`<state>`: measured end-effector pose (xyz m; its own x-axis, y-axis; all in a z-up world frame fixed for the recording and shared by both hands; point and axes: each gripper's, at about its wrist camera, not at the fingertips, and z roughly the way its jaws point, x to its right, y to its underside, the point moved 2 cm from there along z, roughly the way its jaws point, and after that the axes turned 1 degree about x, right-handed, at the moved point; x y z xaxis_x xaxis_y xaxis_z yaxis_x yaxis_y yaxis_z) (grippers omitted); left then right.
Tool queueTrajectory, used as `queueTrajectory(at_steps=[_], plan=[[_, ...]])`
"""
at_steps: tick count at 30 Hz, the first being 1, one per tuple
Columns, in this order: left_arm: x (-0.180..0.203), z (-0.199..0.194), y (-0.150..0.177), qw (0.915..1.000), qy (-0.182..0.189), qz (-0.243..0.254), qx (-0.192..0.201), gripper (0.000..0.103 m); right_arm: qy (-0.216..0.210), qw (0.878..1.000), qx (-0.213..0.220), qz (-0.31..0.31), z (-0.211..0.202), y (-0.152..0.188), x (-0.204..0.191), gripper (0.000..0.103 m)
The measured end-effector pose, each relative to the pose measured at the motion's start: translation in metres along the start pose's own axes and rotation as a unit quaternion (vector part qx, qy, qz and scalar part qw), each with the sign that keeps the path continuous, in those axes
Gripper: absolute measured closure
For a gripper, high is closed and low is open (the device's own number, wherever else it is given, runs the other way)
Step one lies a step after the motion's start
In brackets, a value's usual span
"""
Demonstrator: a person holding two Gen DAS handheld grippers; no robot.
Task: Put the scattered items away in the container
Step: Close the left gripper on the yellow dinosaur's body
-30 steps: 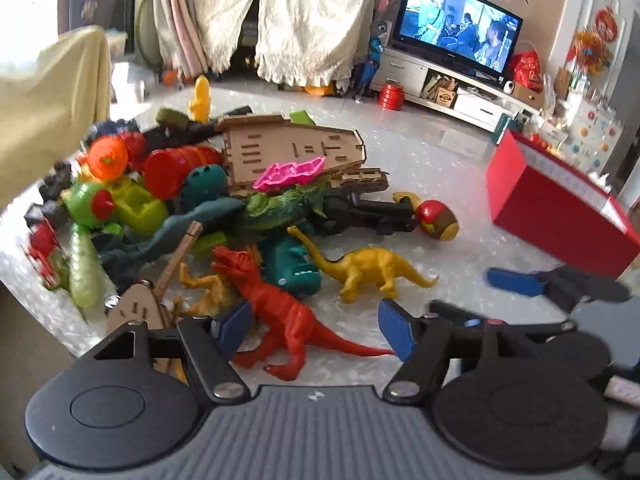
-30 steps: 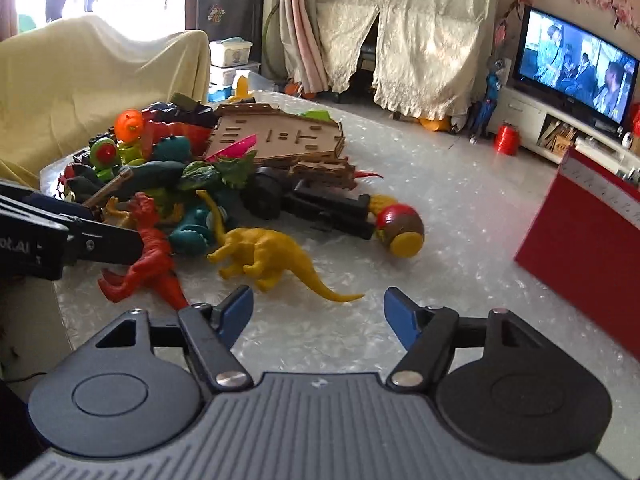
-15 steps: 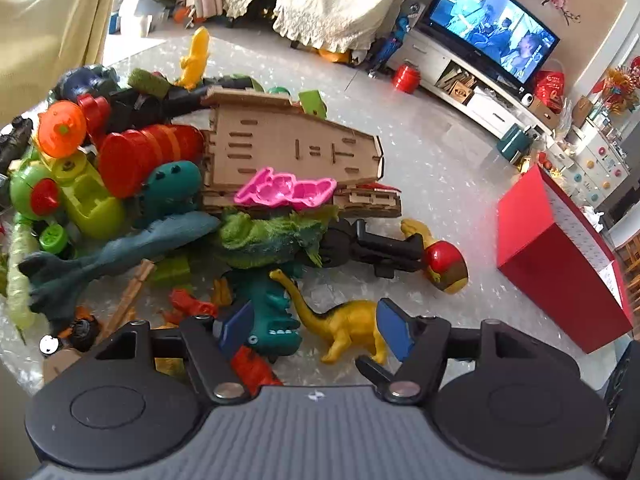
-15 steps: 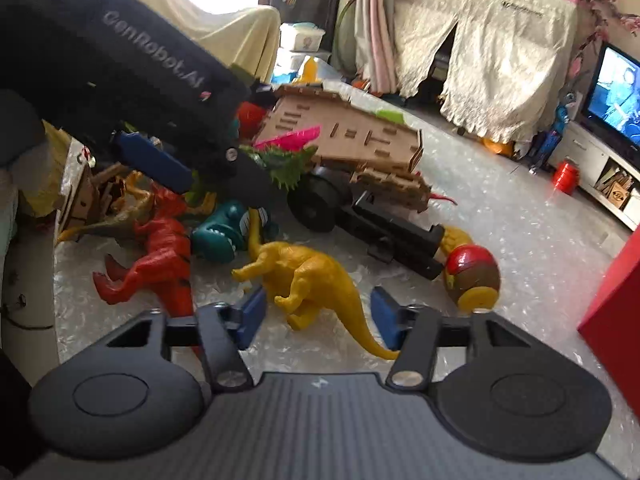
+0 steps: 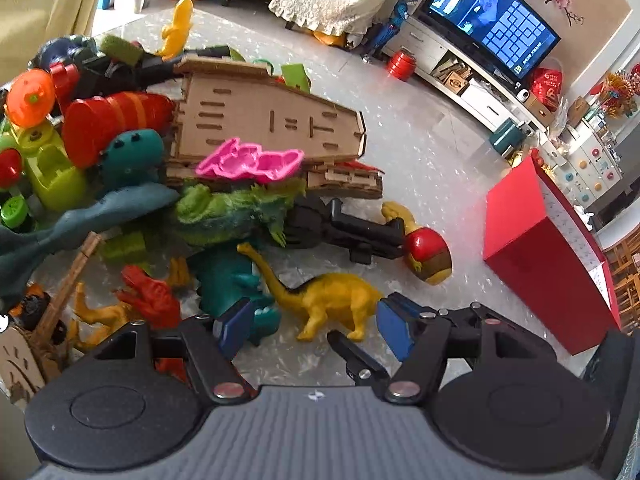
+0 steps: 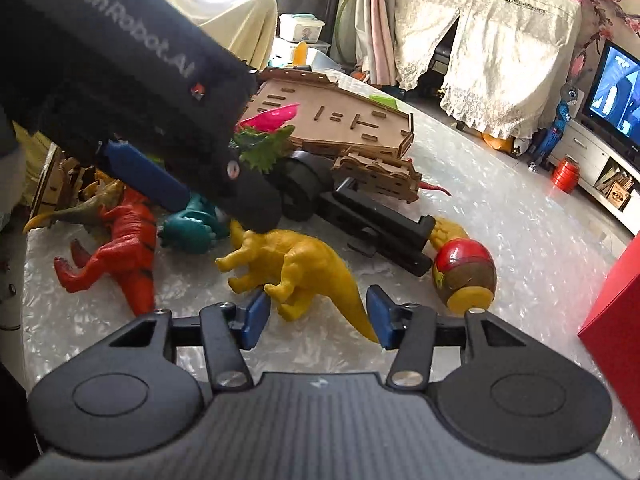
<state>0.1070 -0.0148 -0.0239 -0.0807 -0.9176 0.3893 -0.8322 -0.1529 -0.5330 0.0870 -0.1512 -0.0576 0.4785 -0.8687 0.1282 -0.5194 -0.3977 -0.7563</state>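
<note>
1. Largest change: over the last second I have brought both grippers in from a stand-off over the table (image 5: 436, 168) to low positions at the near edge of the toy pile (image 5: 168, 168). The pile fills more of both views than it did.

2. The right gripper (image 6: 316, 316) now has its fingers apart, straddling the hind end of the yellow dinosaur (image 6: 296, 260); the tail base lies between the blue pads, and I cannot tell whether either pad touches it. A second ago that toy lay well ahead of the pads. I judge this a pre-grasp position.

3. The left gripper (image 5: 312, 326) is also spread apart and holds nothing. Its left pad sits over the teal dinosaur (image 5: 232, 284), and the yellow dinosaur shows between its pads (both tools crowd the same spot).

4. Task meaning: the red container (image 5: 548, 256) stands to the right, apart from the pile; its inside is not visible. The toys in view all lie on the table, outside it.

5. Open room: bare table lies between the yellow dinosaur and the container, broken only by the red-and-yellow egg toy (image 6: 466, 276). That is the free corridor for a carry.

6. Edges: the left gripper's body crosses the upper left of the right view, directly above the yellow dinosaur's head, so a straight lift risks contact. The black toy (image 6: 376, 228) lies just beyond.
</note>
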Motion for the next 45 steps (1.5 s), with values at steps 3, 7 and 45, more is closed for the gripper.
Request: queueTrajectory(at_steps=[3, 7, 45], plan=[[0.005, 0.004, 0.005, 0.9999, 0.006, 0.003, -0.008, 0.033, 0.009, 1.0, -0.007, -0.001, -0.009, 0.005, 0.003, 0.055], [0.019, 0.011, 0.016, 0.9994, 0.023, 0.01, -0.024, 0.033, 0.025, 0.999, -0.026, 0.003, -0.033, 0.02, 0.013, 0.057], [0.051, 0.046, 0.031, 0.9975, 0.067, -0.009, -0.019, 0.057, 0.072, 0.997, -0.036, -0.011, -0.049, 0.047, 0.036, 0.06]])
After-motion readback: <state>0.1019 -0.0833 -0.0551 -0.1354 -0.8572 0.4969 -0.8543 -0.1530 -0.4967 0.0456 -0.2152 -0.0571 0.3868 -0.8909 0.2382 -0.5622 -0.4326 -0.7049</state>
